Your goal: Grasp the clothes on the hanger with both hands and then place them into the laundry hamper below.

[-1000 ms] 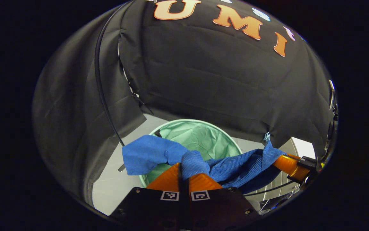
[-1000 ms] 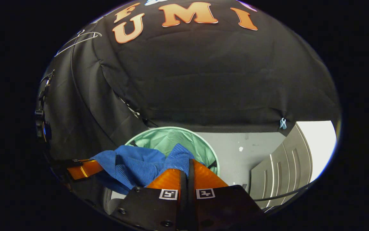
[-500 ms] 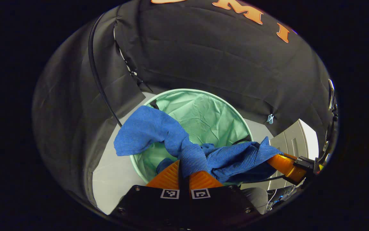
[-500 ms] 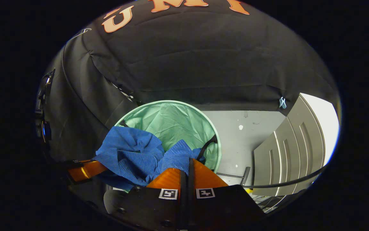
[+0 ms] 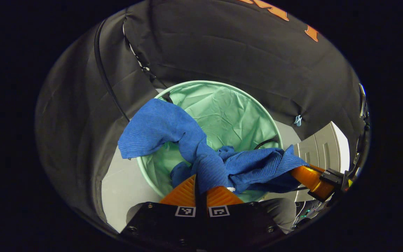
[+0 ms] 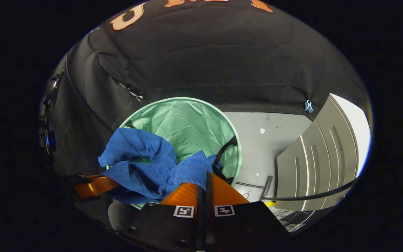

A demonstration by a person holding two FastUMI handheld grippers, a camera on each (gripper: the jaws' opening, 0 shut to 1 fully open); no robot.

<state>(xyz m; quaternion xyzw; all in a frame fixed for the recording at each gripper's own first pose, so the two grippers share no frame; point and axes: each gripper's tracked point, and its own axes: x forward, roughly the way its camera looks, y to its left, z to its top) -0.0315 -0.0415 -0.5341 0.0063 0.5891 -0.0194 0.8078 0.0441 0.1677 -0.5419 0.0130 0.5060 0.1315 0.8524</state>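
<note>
A blue ribbed garment (image 5: 173,133) hangs stretched between both grippers, right over the open mouth of the mint-green laundry hamper (image 5: 229,108). My left gripper (image 5: 200,178) is shut on one end of the cloth at the bottom of the left gripper view. Off to the right there, the right gripper (image 5: 301,171) pinches the other end. In the right gripper view the right gripper (image 6: 205,175) is shut on the blue garment (image 6: 142,157), above the hamper (image 6: 184,122). The left gripper (image 6: 100,183) shows at lower left, its tips under the cloth.
Black cloth walls close in behind and to the left of the hamper. The hamper stands on a grey floor (image 6: 275,136). A grey panelled door (image 6: 317,157) is at the right. A black cable (image 5: 108,84) hangs down the left wall, and another cable (image 6: 310,197) runs low at the right.
Both grippers have moved down and tipped toward the hamper with the garment held. The hamper's mouth now shows larger and higher in both views, and the cloth hangs lower into it.
</note>
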